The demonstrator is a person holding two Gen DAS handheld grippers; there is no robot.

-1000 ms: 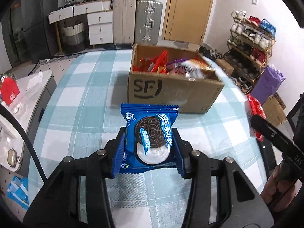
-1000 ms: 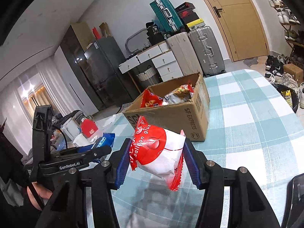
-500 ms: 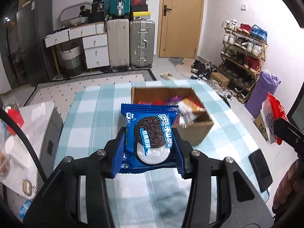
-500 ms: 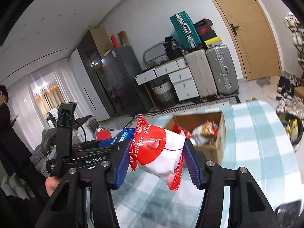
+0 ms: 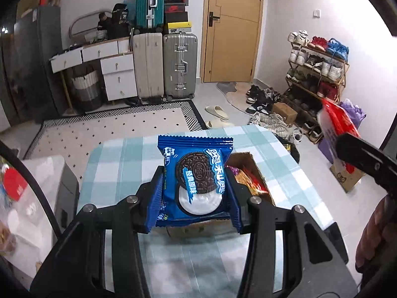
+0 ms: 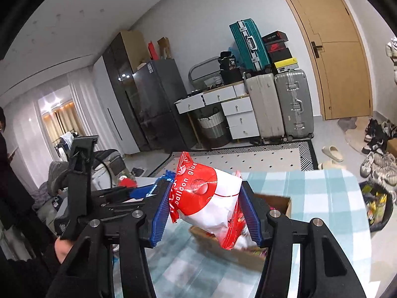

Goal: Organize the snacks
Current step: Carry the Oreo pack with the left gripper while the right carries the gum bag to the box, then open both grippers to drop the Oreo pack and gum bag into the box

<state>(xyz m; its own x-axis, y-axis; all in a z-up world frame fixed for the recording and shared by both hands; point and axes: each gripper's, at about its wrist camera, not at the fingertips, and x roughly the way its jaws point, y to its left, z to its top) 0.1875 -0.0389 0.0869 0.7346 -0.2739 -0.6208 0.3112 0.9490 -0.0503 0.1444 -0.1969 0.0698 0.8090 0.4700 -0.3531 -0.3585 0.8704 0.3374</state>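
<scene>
My left gripper (image 5: 194,198) is shut on a blue Oreo packet (image 5: 196,178), held upright high above the table. Behind and below the packet lies the open cardboard box (image 5: 250,171) with several snacks inside, mostly hidden by the packet. My right gripper (image 6: 204,213) is shut on a red and white snack bag (image 6: 211,198), also raised over the box (image 6: 278,203). In the left wrist view the right gripper's arm and its red bag (image 5: 337,124) show at the right edge. The left gripper (image 6: 139,193) appears to the left in the right wrist view.
A blue checked tablecloth (image 5: 119,164) covers the table. A grey-white appliance (image 5: 42,193) stands left of it. Suitcases (image 5: 178,64), white drawers (image 5: 116,74) and a shoe rack (image 5: 315,72) line the room. Shoes and a bin (image 6: 377,203) lie right of the table. A person stands at far left (image 6: 5,149).
Both grippers have risen well above the table with their packets still held. The box now looks smaller and lower and sits partly behind the packets.
</scene>
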